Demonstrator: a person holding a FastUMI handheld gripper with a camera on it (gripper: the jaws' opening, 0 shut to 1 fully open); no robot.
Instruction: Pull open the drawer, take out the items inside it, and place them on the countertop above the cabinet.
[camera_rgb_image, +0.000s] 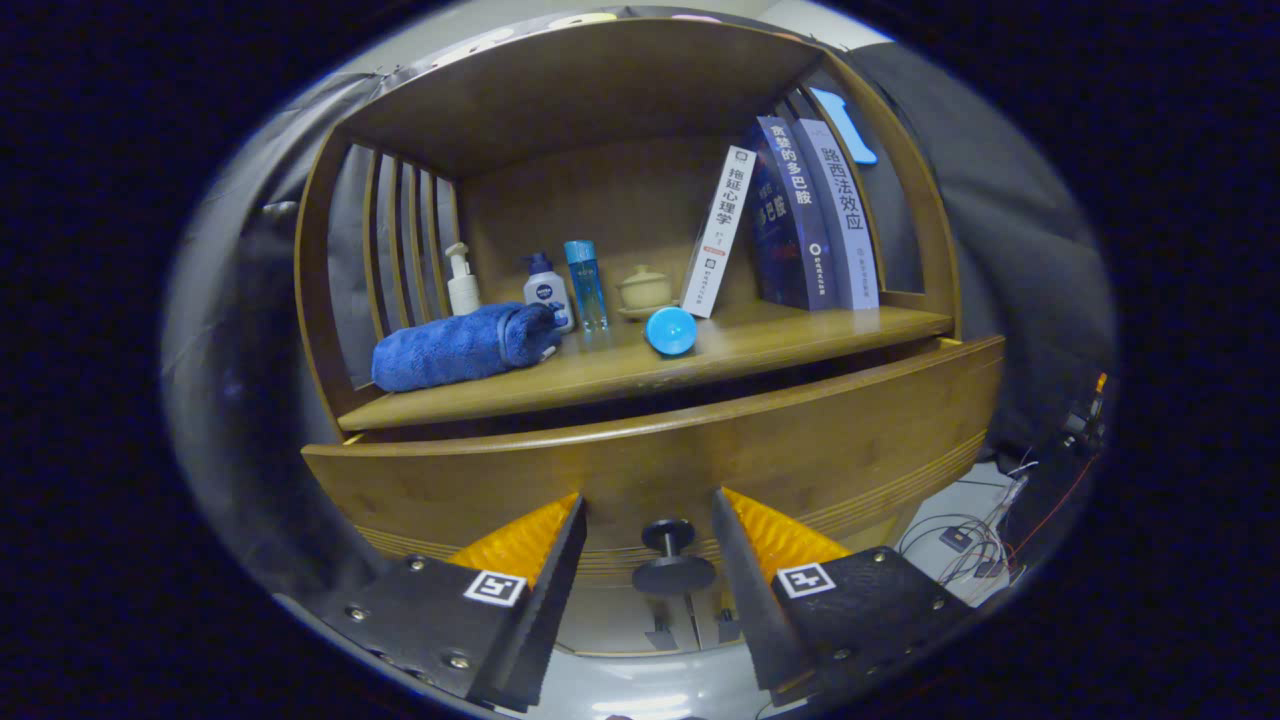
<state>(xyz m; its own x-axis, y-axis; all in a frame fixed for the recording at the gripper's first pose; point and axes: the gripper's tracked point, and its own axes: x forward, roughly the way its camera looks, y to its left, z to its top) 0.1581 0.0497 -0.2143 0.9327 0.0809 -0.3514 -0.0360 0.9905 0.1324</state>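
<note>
In the gripper view, the gripper (648, 520) hangs with its two fingers spread wide, and the small black round drawer knob (672, 560) sits right in the gap between them — neither finger touching it. The knob belongs to the curved wooden drawer front (700, 450), which stands slightly proud of the shelf above; a dark slit runs along its top edge, so the drawer looks barely started or just cracked, and whatever lies inside cannot be seen. To do this step well, I'd say: keep the fingers level with the knob's stem, close squarely on it behind the disc, then draw straight back — no twisting, or the grip may slip off. Up on the wooden countertop (800, 345) there's a rolled blue towel (460, 345), a white pump bottle (462, 283), a white bottle with a dark blue cap (546, 290), a slim clear-blue bottle (586, 282), a small beige lidded pot (645, 290), a blue ball (670, 330) and three leaning books (800, 215) with printed spines.
</note>
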